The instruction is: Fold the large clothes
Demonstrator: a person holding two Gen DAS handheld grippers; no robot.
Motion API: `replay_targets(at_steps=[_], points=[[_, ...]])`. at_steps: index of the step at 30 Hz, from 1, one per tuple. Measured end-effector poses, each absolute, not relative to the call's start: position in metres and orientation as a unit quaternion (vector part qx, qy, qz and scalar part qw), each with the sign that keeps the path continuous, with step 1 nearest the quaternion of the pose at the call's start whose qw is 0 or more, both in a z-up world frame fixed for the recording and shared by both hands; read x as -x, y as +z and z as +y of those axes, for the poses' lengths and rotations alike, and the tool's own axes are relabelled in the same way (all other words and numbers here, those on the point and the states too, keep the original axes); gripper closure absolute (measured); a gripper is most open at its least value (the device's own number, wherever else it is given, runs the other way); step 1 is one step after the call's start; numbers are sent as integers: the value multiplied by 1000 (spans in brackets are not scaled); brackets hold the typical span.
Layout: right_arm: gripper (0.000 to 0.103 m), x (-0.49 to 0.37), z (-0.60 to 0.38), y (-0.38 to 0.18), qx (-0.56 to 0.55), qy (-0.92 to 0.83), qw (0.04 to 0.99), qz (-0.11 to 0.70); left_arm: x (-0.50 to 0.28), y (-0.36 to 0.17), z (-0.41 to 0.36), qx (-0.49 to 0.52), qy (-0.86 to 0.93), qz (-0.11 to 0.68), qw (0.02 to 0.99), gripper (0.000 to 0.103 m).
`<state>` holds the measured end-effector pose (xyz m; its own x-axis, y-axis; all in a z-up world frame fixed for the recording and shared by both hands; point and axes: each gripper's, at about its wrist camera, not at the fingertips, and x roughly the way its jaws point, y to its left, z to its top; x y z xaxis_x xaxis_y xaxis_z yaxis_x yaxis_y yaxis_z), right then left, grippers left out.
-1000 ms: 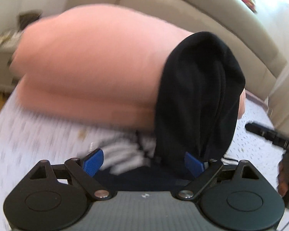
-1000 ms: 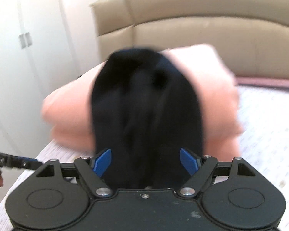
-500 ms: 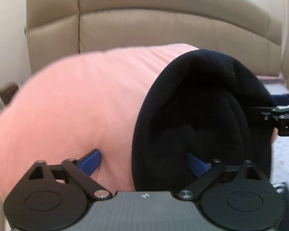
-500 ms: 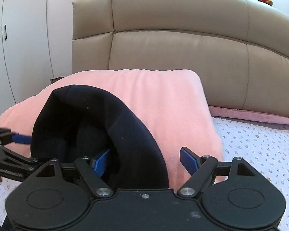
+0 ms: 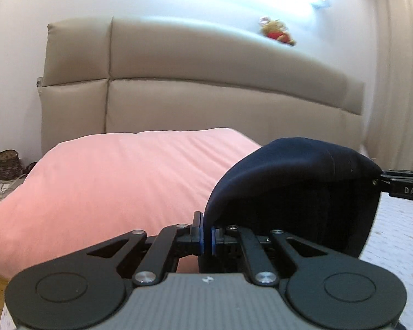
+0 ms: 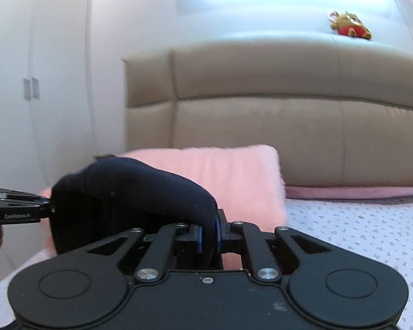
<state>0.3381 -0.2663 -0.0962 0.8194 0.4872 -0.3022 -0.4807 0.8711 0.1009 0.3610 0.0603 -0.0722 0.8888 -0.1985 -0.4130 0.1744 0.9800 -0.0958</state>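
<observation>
A dark navy garment (image 5: 294, 192) hangs bunched in the air in front of a pink pillow (image 5: 124, 187). My left gripper (image 5: 205, 228) has its jaws closing tight, blue pads pressed on one edge of the cloth. At the right edge of this view, the right gripper (image 5: 385, 183) holds the other end. In the right wrist view the garment (image 6: 129, 192) drapes to the left. My right gripper (image 6: 208, 231) has its jaws closing, pads clamped on a fold. The left gripper (image 6: 41, 207) pinches the far end. The garment's lower part is hidden behind the gripper bodies.
A beige padded headboard (image 5: 206, 104) stands behind the pillow (image 6: 234, 178), with a plush toy (image 6: 349, 26) on top. Speckled white bed sheet (image 6: 358, 228) spreads to the right. White wardrobe doors (image 6: 27, 96) are at the left. A small bag (image 5: 5, 165) sits by the bed.
Both grippers went from wide open around the garment to shut on it. Both rose, so the views now show more headboard and wall, and the garment stretches between them.
</observation>
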Motion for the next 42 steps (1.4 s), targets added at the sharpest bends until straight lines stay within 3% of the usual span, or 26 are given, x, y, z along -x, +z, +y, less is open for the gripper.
replay_targets(at_steps=[4, 6, 7, 8, 9, 10, 11, 14, 20, 24, 25, 26, 27, 28, 33, 38, 40, 41, 42], points=[[91, -277, -288, -96, 12, 315, 936, 158, -292, -73, 65, 39, -126, 226, 965, 97], [85, -249, -294, -105, 42, 349, 917, 187, -255, -85, 65, 38, -139, 254, 956, 89], [68, -238, -294, -113, 62, 370, 903, 212, -234, -93, 66, 40, -149, 278, 948, 77], [49, -225, -294, -126, 91, 391, 879, 256, -218, -103, 67, 44, -157, 300, 940, 54], [11, -215, -295, -139, 114, 404, 860, 291, -201, -115, 68, 54, -166, 330, 928, 39], [6, -203, -298, -153, 132, 419, 838, 324, -188, -128, 72, 66, -173, 356, 916, 15], [6, -191, -302, -167, 147, 431, 815, 358, -175, -138, 75, 79, -178, 372, 908, 10], [6, -173, -317, -195, 133, 433, 783, 427, -150, -165, 88, 122, -185, 421, 879, 12], [6, -207, -335, -225, -100, 337, 799, 489, -196, -200, 105, 176, -158, 449, 862, 15], [10, -230, -321, -254, -145, 279, 793, 522, -223, -223, 86, 170, -136, 468, 857, 18], [16, -230, -322, -259, -151, 279, 789, 526, -227, -226, 83, 170, -134, 469, 856, 30], [27, -229, -320, -261, -151, 281, 790, 524, -231, -229, 77, 169, -136, 470, 856, 63], [74, -225, -317, -257, -137, 275, 800, 514, -234, -230, 73, 160, -131, 471, 857, 78], [95, -220, -316, -251, -117, 267, 814, 502, -234, -225, 70, 153, -136, 465, 861, 84], [97, -199, -339, -194, -92, 251, 881, 390, -213, -189, 65, 173, -148, 411, 883, 85], [96, -210, -349, -232, -59, 192, 856, 477, -210, -226, 67, 165, -117, 466, 861, 80], [81, -206, -345, -234, -53, 185, 852, 486, -206, -227, 70, 187, -120, 471, 854, 72], [72, -199, -343, -228, -49, 185, 860, 473, -201, -220, 70, 187, -123, 466, 856, 60], [51, -192, -339, -220, -45, 187, 869, 456, -197, -214, 68, 181, -130, 463, 858, 53]])
